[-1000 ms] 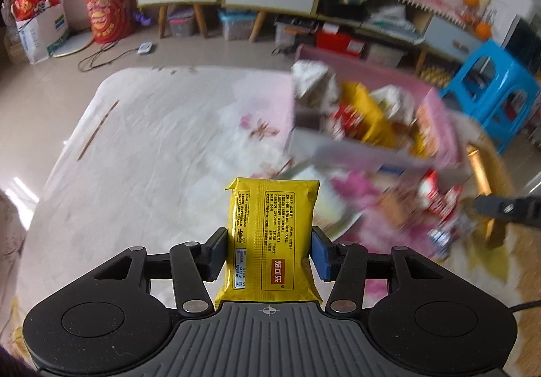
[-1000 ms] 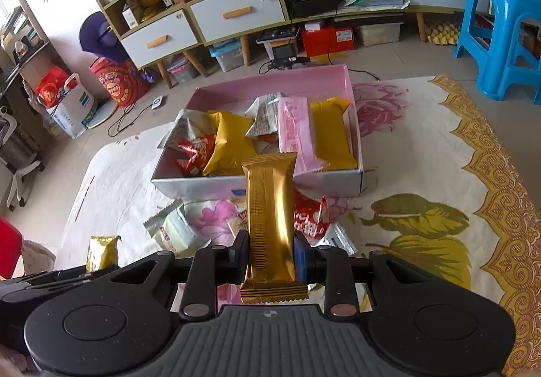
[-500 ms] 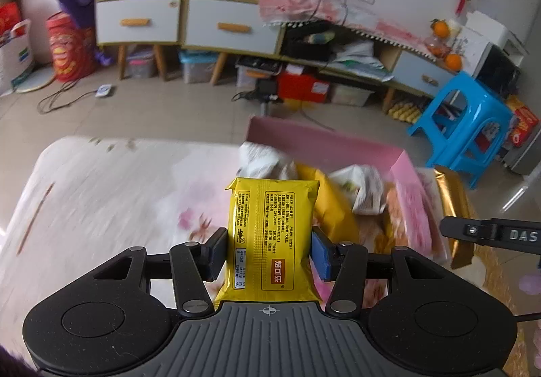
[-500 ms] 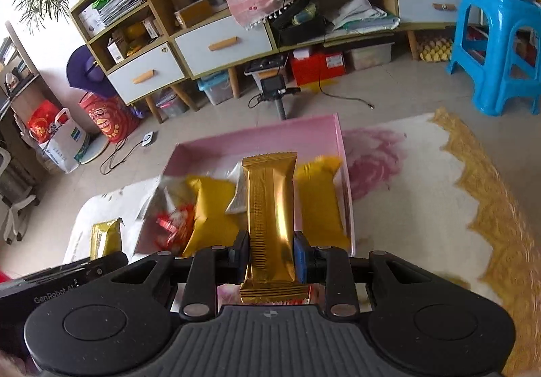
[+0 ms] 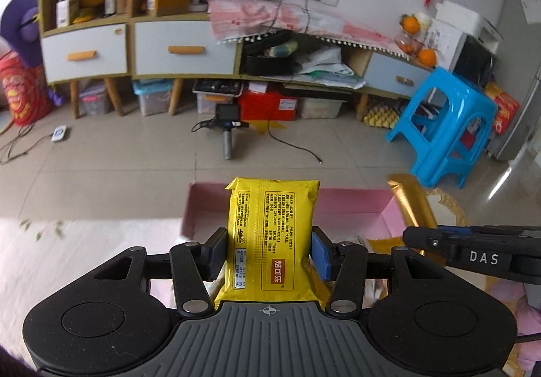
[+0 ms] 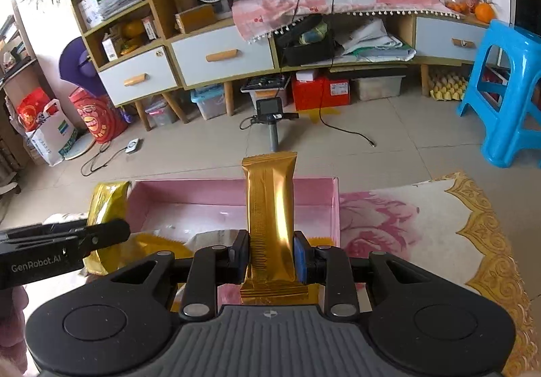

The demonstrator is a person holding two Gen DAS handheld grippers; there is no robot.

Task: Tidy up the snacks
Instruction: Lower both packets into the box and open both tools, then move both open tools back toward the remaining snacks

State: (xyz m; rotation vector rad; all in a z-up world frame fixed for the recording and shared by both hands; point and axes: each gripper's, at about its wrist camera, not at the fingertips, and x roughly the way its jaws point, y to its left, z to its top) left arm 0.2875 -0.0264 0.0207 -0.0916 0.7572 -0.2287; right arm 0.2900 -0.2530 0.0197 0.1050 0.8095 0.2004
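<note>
My left gripper (image 5: 268, 250) is shut on a yellow snack packet (image 5: 270, 235), held upright over the near part of the pink box (image 5: 351, 204). My right gripper (image 6: 270, 257) is shut on a long gold snack bar (image 6: 270, 214), held upright over the same pink box (image 6: 203, 201). The gold bar also shows at the right of the left wrist view (image 5: 414, 204). The yellow packet shows at the left of the right wrist view (image 6: 104, 208). Other snack packets (image 6: 162, 241) lie in the box, mostly hidden by the grippers.
The box sits on a floral cloth (image 6: 422, 225) with a gold pattern. Beyond it are tiled floor, a small tripod camera (image 6: 270, 113), a long cabinet with drawers (image 6: 223, 55) and a blue plastic stool (image 6: 507, 93).
Both grippers have risen and tilted up over the pink box, still holding their snacks. The box and its packets have slid down in both views.
</note>
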